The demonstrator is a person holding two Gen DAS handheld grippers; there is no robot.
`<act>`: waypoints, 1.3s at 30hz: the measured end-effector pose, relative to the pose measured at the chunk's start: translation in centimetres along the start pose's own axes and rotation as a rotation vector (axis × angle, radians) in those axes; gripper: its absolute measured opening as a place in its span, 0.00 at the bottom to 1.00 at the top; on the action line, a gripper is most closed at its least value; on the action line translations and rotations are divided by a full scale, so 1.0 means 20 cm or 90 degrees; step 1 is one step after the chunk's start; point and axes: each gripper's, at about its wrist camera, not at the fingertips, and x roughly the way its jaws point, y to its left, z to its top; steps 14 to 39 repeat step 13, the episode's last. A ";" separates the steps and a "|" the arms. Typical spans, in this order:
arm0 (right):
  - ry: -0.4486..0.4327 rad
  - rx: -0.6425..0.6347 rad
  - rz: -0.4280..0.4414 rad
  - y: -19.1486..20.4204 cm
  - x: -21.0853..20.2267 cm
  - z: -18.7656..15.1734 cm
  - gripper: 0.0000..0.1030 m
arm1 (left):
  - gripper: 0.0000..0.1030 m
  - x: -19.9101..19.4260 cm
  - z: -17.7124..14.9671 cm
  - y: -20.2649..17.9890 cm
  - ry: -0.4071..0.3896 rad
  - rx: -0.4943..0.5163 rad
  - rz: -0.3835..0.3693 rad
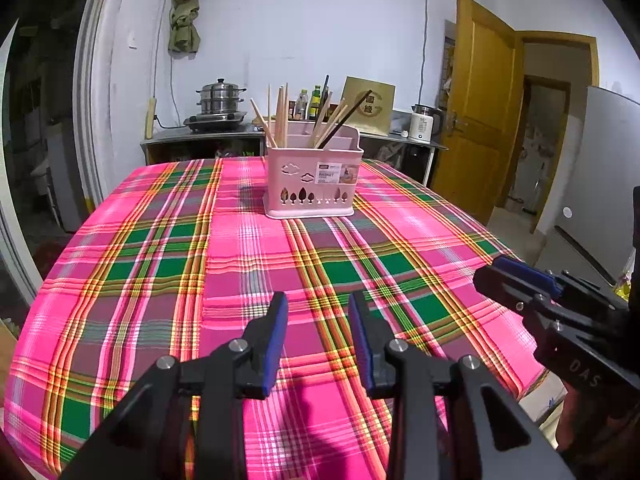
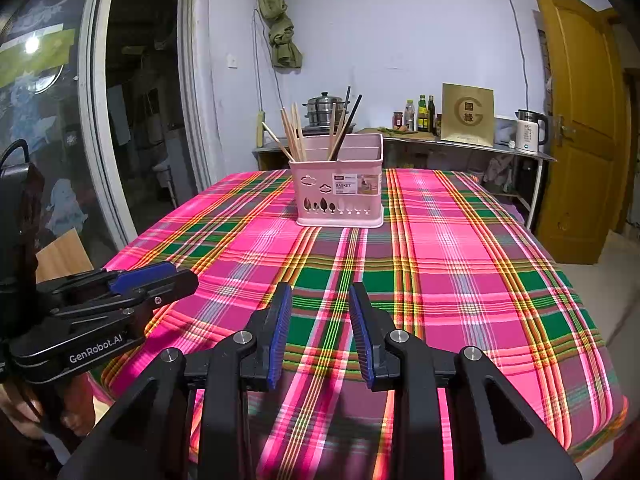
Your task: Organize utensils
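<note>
Tongs, left (image 1: 318, 300) and right (image 2: 320, 290), both apart, empty; basket (image 1: 314, 184) far ahead; tablecloth (image 1: 160, 240) between bare.

A home kitchen is showing here: a stacked steel steamer pot (image 1: 221, 96) is sitting on a burner on a metal counter (image 2: 472, 145), with sauce bottles (image 2: 422, 114) and an electric kettle (image 2: 529, 131) standing along it, behind a table wearing a plaid tablecloth (image 1: 248, 248).
</note>
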 end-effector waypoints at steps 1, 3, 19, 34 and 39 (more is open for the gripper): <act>0.000 0.001 0.001 0.00 0.00 0.00 0.29 | 0.32 0.00 0.00 0.00 -0.001 0.003 0.002; 0.000 0.000 0.000 0.00 0.00 0.00 0.29 | 0.32 0.00 -0.01 -0.01 -0.001 0.007 0.004; 0.000 0.001 0.000 0.00 0.00 0.00 0.29 | 0.32 0.00 -0.01 -0.02 -0.007 0.015 0.008; 0.000 0.001 0.000 0.00 0.00 0.00 0.29 | 0.32 0.00 -0.01 -0.02 -0.007 0.015 0.008; 0.000 0.001 0.000 0.00 0.00 0.00 0.29 | 0.32 0.00 -0.01 -0.02 -0.007 0.015 0.008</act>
